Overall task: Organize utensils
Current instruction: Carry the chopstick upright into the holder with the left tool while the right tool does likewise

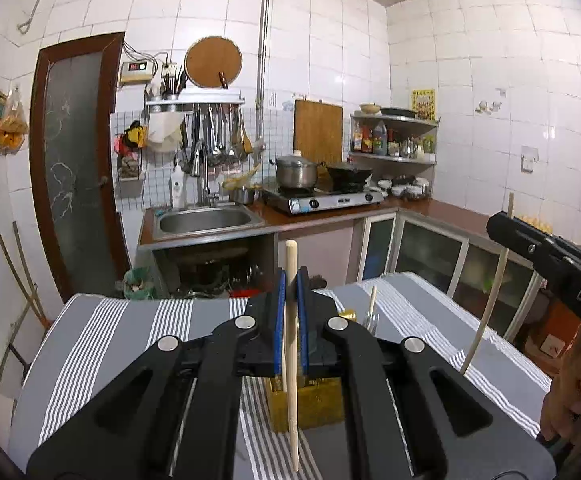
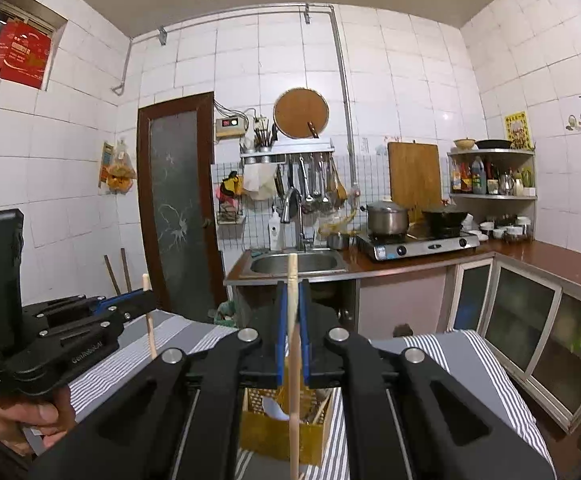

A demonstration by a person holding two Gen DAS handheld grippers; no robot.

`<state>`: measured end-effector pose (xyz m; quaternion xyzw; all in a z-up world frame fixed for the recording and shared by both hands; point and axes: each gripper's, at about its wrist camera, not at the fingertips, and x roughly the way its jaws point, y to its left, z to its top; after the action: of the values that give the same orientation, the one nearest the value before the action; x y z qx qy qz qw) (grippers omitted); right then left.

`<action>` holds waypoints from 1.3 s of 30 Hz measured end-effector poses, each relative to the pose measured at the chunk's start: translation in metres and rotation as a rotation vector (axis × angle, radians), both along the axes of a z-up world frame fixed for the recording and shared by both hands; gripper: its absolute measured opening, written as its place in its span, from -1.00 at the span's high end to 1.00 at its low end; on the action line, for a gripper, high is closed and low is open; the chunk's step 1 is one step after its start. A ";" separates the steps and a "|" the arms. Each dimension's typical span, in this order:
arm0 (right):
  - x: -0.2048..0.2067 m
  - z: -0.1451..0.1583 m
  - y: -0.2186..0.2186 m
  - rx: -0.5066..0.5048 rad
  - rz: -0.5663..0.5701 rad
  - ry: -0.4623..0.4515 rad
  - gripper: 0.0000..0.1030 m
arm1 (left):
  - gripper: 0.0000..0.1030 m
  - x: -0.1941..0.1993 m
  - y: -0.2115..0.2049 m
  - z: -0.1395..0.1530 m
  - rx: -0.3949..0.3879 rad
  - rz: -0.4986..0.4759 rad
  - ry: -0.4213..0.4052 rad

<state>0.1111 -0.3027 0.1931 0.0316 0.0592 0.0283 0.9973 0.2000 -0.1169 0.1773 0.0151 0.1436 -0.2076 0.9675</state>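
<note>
Wooden chopsticks stand upright, one in each gripper: the left gripper (image 1: pixel 290 280) is clamped on the left chopstick (image 1: pixel 291 344), the right gripper (image 2: pixel 293 292) on the right chopstick (image 2: pixel 293 360), both above the yellow holder (image 2: pixel 278 436) on a striped tablecloth (image 1: pixel 130 320). Behind are a sink (image 1: pixel 206 220) and stove (image 1: pixel 326 200).

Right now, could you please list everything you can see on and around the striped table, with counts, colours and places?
Chopstick: two, pale wood, one upright in each gripper, left and right.
Utensil box: one, yellow, on the cloth under the grippers, holding utensils.
Tablecloth: one, grey with white stripes, covering the table.
Sink: one, steel, counter behind.
Pot: one, steel, on the stove.
Left gripper: black, blue fingers, shut on a chopstick.
Right gripper: black, shut on a chopstick.
</note>
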 end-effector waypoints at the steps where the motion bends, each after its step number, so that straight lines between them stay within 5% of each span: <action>1: 0.002 0.001 0.000 -0.002 -0.002 -0.002 0.89 | 0.91 0.000 0.000 0.002 -0.007 0.001 -0.011; 13: 0.024 0.010 -0.002 0.010 0.008 -0.100 0.89 | 0.91 0.017 -0.008 0.016 -0.072 -0.006 -0.100; 21: 0.042 0.004 -0.002 0.019 0.013 -0.131 0.89 | 0.91 0.028 -0.016 0.013 -0.049 0.007 -0.129; 27: 0.054 -0.004 -0.003 0.028 0.024 -0.155 0.89 | 0.91 0.040 -0.015 0.014 -0.114 0.016 -0.151; 39: 0.086 -0.023 -0.003 0.033 0.031 -0.123 0.89 | 0.91 0.092 -0.034 -0.020 -0.080 0.050 -0.062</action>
<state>0.1973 -0.3060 0.1699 0.0454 -0.0022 0.0468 0.9979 0.2920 -0.1513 0.1575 -0.0209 0.1055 -0.1882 0.9762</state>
